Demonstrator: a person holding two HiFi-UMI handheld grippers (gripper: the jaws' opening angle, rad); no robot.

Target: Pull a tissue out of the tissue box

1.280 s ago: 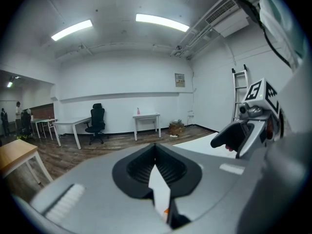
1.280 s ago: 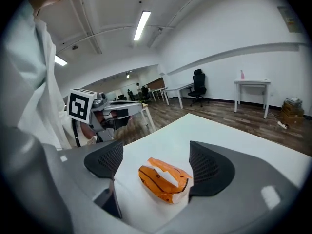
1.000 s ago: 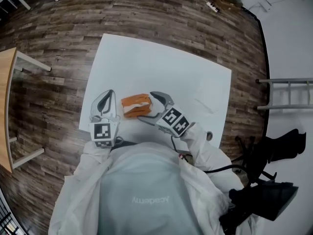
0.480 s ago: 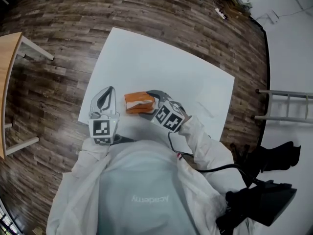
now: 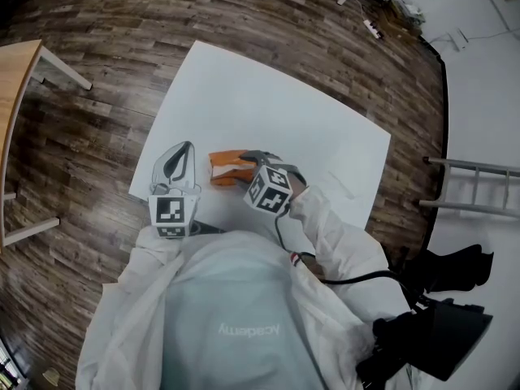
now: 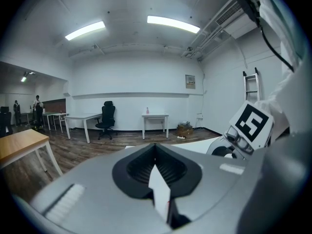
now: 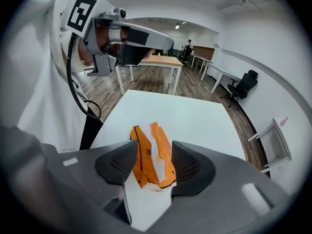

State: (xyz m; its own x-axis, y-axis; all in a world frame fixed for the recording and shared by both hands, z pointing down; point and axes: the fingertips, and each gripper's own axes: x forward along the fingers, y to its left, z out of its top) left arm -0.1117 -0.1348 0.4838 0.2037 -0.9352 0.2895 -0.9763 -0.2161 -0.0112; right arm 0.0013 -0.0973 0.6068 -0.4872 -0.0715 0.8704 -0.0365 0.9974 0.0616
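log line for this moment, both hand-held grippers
left hand-held gripper: shut, empty | right hand-held gripper: jaws just closed in on orange tissue pack | phase: grasping

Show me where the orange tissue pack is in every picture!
Head view: tissue pack just left of centre.
Left gripper view: not in it.
Right gripper view: bottom middle.
Shared landmark: the white table, in all three.
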